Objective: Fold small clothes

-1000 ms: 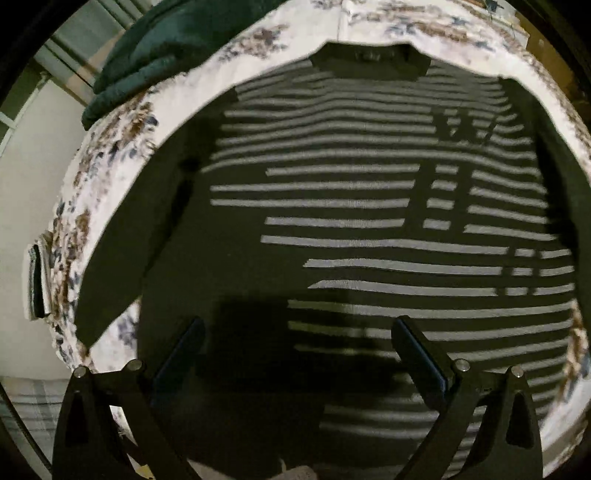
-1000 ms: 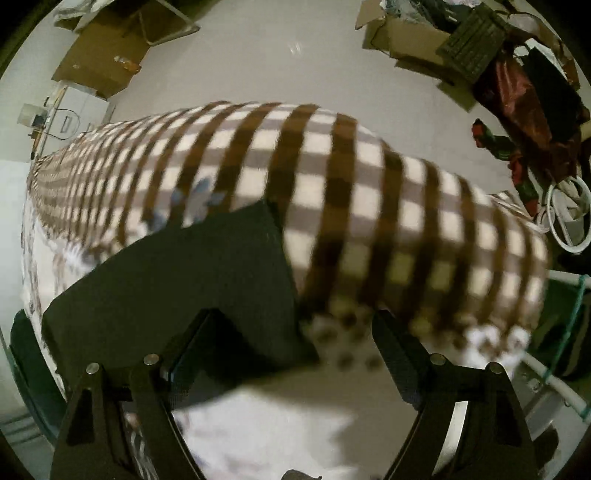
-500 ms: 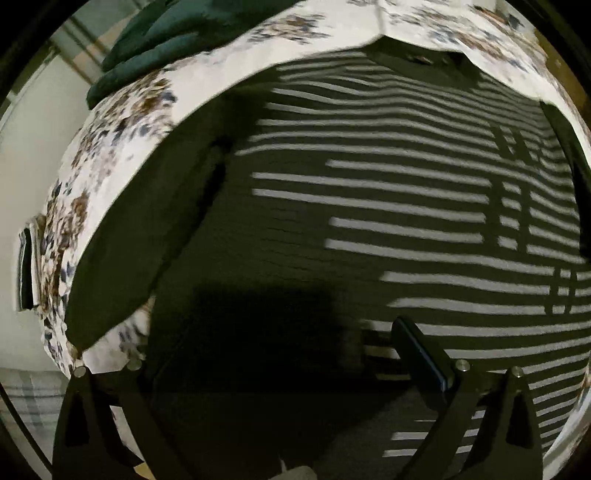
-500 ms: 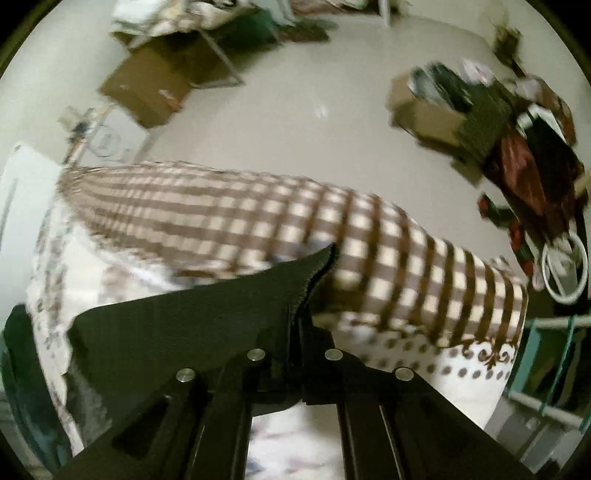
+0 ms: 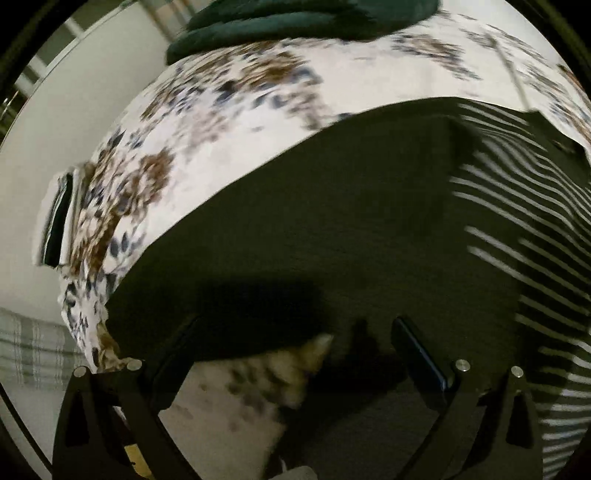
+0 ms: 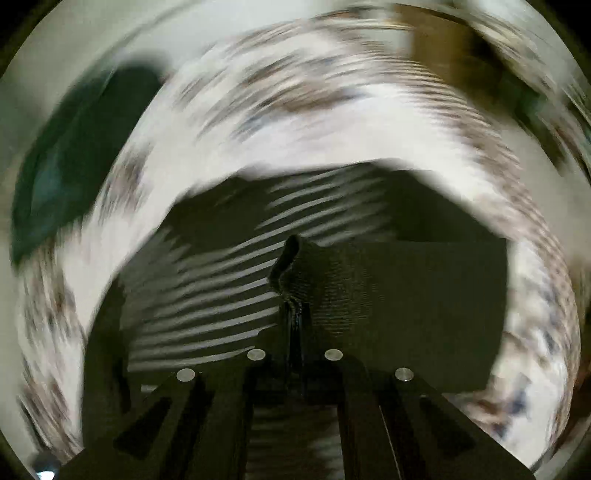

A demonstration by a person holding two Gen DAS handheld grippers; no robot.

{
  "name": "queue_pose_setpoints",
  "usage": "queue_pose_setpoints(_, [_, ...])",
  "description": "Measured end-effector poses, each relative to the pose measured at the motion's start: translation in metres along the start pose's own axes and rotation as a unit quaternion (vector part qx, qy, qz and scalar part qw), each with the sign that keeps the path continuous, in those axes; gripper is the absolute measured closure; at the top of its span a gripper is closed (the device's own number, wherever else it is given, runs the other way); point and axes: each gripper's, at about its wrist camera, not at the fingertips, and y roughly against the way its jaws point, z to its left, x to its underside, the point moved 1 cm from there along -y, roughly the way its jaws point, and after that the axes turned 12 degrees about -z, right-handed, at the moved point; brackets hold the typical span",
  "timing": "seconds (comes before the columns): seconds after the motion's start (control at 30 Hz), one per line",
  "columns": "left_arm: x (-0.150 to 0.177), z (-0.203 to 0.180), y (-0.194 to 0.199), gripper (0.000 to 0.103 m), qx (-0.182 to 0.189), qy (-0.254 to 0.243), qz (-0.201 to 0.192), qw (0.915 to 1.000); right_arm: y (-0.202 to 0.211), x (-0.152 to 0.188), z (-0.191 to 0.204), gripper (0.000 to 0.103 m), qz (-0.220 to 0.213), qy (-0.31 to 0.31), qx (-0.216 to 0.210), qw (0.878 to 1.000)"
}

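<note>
A dark sweater with thin white stripes [image 5: 517, 229] lies flat on a floral bedspread [image 5: 207, 155]. In the left wrist view its plain dark left sleeve [image 5: 295, 229] runs across the middle. My left gripper [image 5: 295, 354] is open, its fingers low over the sleeve's cuff end. In the right wrist view my right gripper [image 6: 294, 317] is shut on the sweater's right sleeve [image 6: 406, 295], folded over the striped body [image 6: 221, 280]. The view is blurred by motion.
A dark green garment [image 5: 303, 22] lies at the far edge of the bed; it also shows in the right wrist view [image 6: 74, 155]. A dark flat object [image 5: 59, 218] sits at the bed's left edge. Pale floor lies beyond the bed.
My left gripper moved left from the striped body to the left sleeve's cuff. My right gripper closed on the right sleeve and swung it over the sweater's body.
</note>
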Motion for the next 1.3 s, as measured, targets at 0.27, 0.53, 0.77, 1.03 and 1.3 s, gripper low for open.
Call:
queue_pose_setpoints(0.27, [0.003,0.056,-0.033,0.0,-0.027,0.039,0.017,0.9987,-0.058,0.065,0.187,0.1,0.04,0.15,-0.021,0.988])
queue_pose_setpoints(0.53, [0.001,0.075,-0.049,0.0,-0.026,0.056,0.021,0.9979,-0.068,0.077,0.221,0.1,0.061,0.17,0.002,0.984])
queue_pose_setpoints(0.77, [0.008,0.117,-0.031,0.0,-0.015,0.078,0.023,0.9966,-0.022,0.074,0.171,0.046,0.096,0.08,-0.106,0.986])
queue_pose_setpoints(1.03, [0.066,0.207,-0.017,0.0,-0.008,0.176,0.09,0.9802,0.042,0.103,0.043,0.034,0.113,-0.004,-0.08,0.99])
queue_pose_setpoints(1.3, [0.132,0.275,-0.062,0.002,0.064,0.414,0.151,0.8952,0.036,0.137,-0.033,0.034,0.135,-0.052,-0.001,0.989])
